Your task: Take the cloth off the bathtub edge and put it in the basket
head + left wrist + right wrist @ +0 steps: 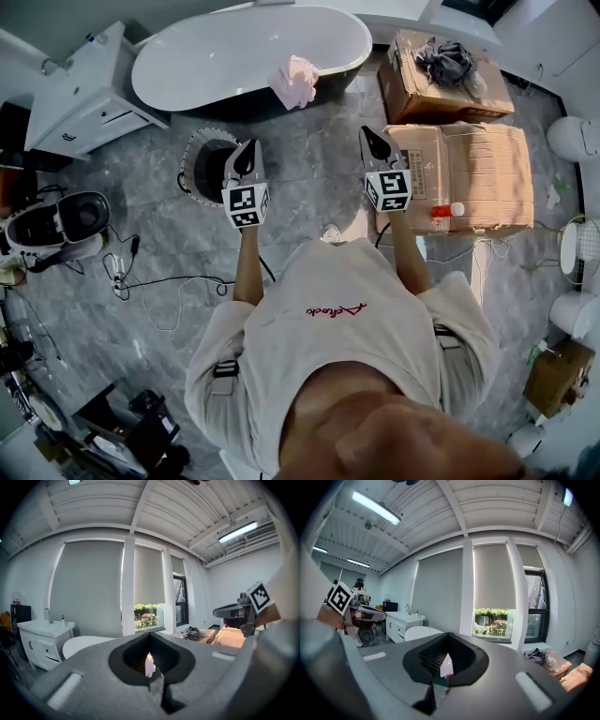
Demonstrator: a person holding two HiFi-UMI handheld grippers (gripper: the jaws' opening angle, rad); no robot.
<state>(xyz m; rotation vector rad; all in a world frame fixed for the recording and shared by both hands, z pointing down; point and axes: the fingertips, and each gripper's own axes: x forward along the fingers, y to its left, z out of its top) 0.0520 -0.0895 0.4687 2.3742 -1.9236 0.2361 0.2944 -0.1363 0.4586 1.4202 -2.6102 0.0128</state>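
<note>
Head view: left hand-held gripper [251,148], right hand-held gripper [369,133], jaws together, empty, between basket [190,155] and cardboard boxes [473,173].

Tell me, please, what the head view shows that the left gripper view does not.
Only the head view shows the round dark basket with a pale rim and the person's pale shirt. Only the left gripper view shows the window with green trees and the long ceiling lamp. Both show the pink cloth draped over the edge of the white bathtub.
</note>
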